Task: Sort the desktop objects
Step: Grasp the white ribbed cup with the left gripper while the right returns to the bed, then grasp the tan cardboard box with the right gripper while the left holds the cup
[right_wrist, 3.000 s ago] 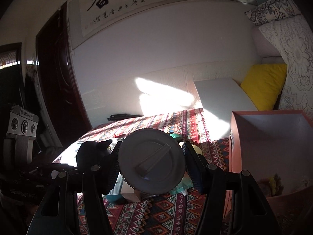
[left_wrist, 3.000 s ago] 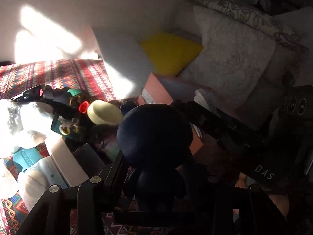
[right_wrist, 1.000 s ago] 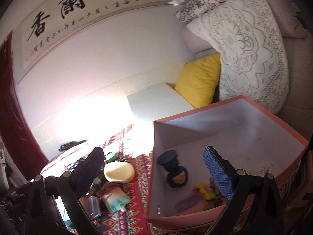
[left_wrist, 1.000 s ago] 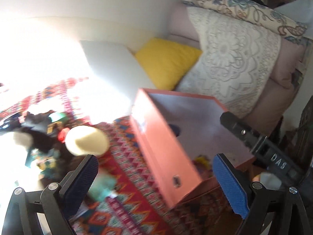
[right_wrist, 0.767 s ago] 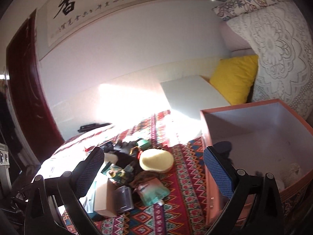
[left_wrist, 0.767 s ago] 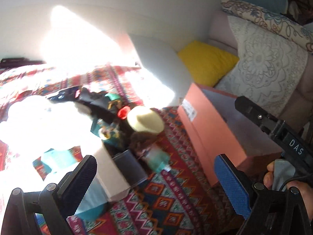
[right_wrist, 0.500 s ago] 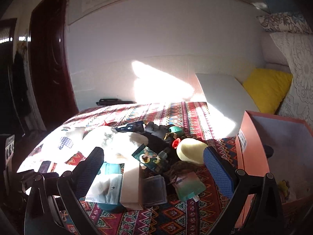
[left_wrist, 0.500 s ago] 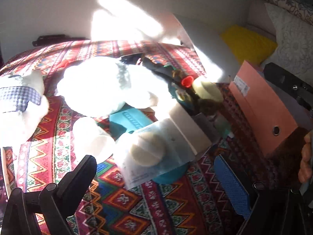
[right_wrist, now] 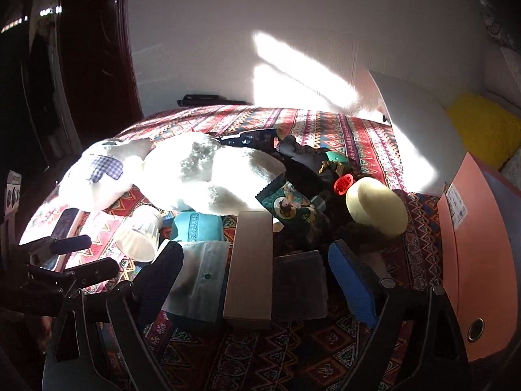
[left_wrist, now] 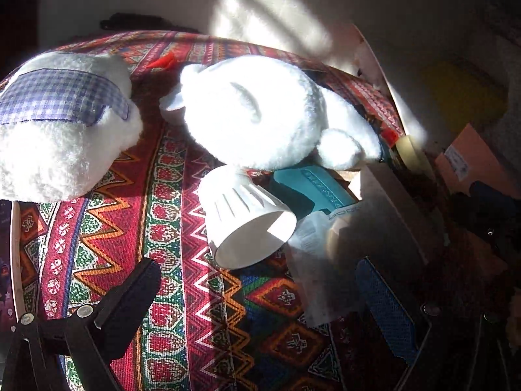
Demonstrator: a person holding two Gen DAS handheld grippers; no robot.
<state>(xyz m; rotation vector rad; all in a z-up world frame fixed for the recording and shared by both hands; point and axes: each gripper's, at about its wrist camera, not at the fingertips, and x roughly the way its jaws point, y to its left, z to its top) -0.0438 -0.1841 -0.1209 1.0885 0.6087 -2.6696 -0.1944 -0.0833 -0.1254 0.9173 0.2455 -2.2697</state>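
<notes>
Ahead, plush toy (left_wrist: 260, 110) crowds white cup (left_wrist: 247, 224) and teal case (left_wrist: 312, 189).

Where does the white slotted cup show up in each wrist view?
Left wrist: the cup lies on its side at centre frame, mouth toward the camera, just below the white plush.
Right wrist: the cup sits lower left, near the left gripper.
Shared landmark: the teal box lies right beside the cup in both views.
</notes>
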